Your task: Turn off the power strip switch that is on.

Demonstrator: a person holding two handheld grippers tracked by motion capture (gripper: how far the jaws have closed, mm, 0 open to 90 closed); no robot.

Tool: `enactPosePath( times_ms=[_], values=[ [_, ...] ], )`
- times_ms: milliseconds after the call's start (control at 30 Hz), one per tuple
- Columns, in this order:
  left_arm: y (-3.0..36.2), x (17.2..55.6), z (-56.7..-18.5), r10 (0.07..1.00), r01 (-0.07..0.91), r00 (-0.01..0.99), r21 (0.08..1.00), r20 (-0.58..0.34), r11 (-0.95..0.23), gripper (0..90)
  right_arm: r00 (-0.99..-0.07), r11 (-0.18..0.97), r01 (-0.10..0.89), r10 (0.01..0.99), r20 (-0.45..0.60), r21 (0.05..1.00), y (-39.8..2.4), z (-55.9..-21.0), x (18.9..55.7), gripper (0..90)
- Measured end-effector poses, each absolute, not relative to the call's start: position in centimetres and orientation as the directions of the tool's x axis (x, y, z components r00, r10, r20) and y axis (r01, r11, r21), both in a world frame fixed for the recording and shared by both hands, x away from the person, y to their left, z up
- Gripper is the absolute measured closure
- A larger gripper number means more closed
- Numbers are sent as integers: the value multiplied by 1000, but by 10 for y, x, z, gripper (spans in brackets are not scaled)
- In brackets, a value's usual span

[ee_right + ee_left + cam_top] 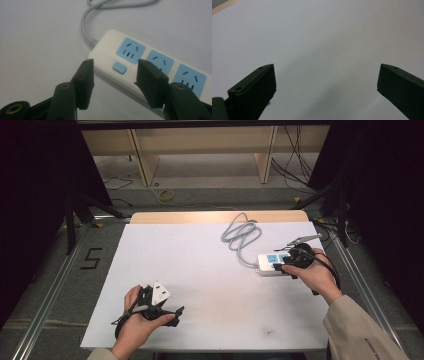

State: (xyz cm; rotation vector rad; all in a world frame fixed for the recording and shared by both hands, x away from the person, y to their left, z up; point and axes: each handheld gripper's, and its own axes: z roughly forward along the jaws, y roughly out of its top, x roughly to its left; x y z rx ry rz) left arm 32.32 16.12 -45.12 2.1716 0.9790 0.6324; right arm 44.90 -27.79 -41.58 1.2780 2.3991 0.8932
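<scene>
A white power strip (270, 264) with blue sockets lies at the right of the white table (210, 290), and its grey cable (240, 237) coils behind it. My right gripper (281, 268) hovers at the strip's near end. In the right gripper view its jaws stand apart over the strip (150, 62), beside the small blue switch (119, 68); one jaw is off the strip's edge, the other above a socket. My right gripper (115, 62) is open and presses on nothing. My left gripper (176, 316) rests at the front left, open (327, 67), with bare table between its jaws.
The cable (86, 22) loops toward the table's wooden far edge (200, 216). Beyond it, on the floor, stand wooden shelf legs (145, 165) with loose wires. Metal rails (55, 285) run along both sides of the table.
</scene>
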Motion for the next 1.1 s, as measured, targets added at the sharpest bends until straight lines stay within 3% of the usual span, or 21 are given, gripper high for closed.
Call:
enactPosePath(
  times_ms=[1100],
  values=[
    [160,324,-453,783,477,606,724,141,-499,17,-668,448,578,740,80,682,-268,-422,405,394]
  ],
)
